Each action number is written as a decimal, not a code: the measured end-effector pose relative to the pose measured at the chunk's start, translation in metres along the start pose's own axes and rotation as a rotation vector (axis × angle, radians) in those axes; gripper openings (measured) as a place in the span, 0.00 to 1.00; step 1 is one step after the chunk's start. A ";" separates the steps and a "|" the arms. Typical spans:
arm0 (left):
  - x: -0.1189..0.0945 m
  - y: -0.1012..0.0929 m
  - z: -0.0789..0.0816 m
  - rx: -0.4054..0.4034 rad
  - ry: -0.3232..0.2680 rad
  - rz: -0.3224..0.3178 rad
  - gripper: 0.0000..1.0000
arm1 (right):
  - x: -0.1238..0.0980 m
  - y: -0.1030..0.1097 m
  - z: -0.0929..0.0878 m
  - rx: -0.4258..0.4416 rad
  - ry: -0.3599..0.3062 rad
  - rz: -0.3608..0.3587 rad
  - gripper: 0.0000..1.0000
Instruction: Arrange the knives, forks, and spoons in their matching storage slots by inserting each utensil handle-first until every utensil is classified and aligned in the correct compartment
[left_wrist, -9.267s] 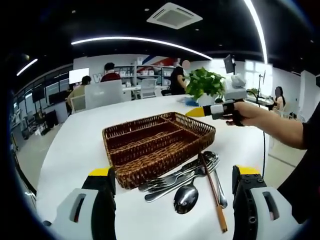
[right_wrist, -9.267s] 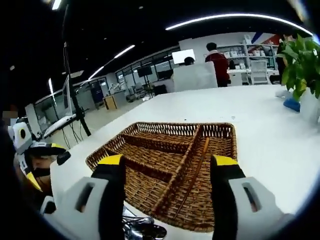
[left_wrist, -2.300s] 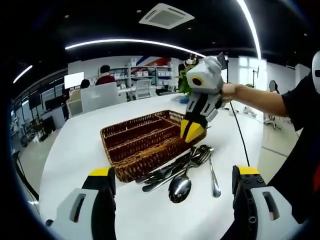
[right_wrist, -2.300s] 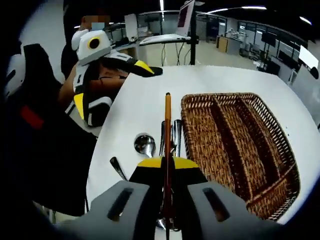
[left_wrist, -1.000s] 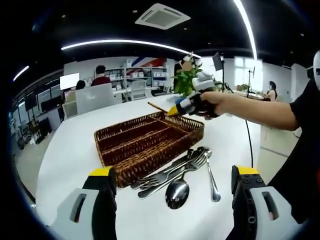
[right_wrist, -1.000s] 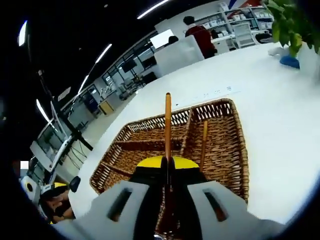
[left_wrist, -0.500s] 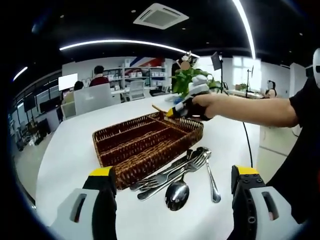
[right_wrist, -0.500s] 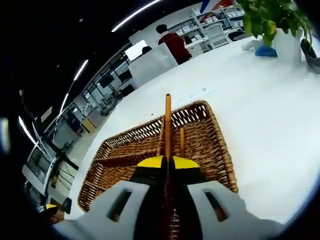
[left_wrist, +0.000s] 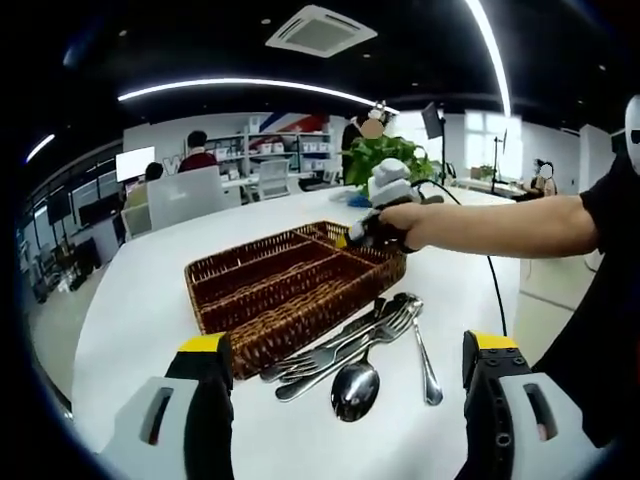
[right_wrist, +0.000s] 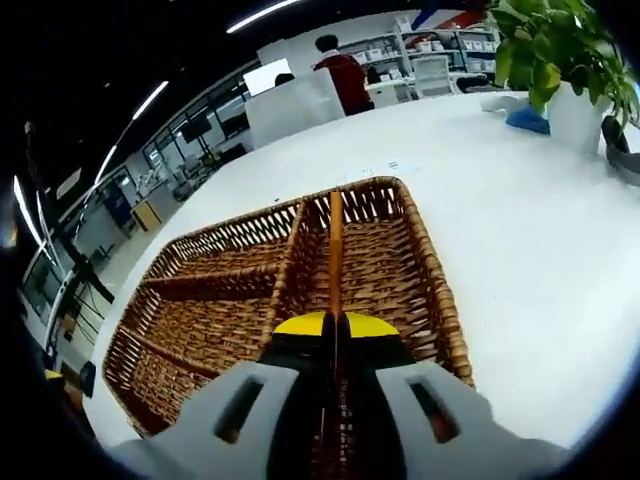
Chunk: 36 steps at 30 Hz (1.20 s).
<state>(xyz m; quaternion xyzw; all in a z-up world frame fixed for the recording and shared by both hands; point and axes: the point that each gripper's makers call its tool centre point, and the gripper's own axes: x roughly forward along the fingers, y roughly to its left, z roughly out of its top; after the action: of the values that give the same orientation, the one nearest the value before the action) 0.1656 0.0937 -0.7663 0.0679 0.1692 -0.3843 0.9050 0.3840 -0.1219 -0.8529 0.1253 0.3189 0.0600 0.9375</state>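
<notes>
A brown wicker basket (left_wrist: 285, 280) with long compartments lies on the white table (left_wrist: 140, 300). Before its near corner lies a pile of metal forks and spoons (left_wrist: 345, 345), with one large spoon (left_wrist: 353, 385) in front. My left gripper (left_wrist: 348, 345) stands open low over the table, short of the pile. A hand holds my right gripper (left_wrist: 372, 222) over the basket's far right corner. In the right gripper view, my right gripper (right_wrist: 335, 325) is shut on a wooden-handled utensil (right_wrist: 335, 250), whose handle points forward, low over the right-hand compartment of the basket (right_wrist: 200, 320).
A potted green plant (left_wrist: 390, 160) stands on the table beyond the basket, and it rises at the upper right as the plant (right_wrist: 560, 50). A person's arm (left_wrist: 500, 225) reaches in from the right. People and office desks fill the background.
The right gripper has come down with the wooden-handled utensil, from above the basket to low over its right-hand compartment. The left gripper has stayed put and open.
</notes>
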 end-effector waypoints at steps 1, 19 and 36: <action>0.000 0.000 0.000 0.000 0.001 0.000 0.97 | 0.000 -0.001 -0.004 0.002 0.016 -0.006 0.03; 0.001 -0.003 -0.003 0.004 0.012 -0.004 0.97 | -0.002 0.001 -0.012 -0.049 0.057 0.019 0.05; 0.002 0.000 -0.003 0.005 0.018 0.003 0.98 | -0.024 0.010 0.012 -0.140 -0.060 0.046 0.16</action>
<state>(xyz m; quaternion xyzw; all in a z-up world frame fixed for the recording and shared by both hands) 0.1665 0.0933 -0.7696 0.0738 0.1760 -0.3829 0.9038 0.3722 -0.1190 -0.8264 0.0683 0.2826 0.1000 0.9516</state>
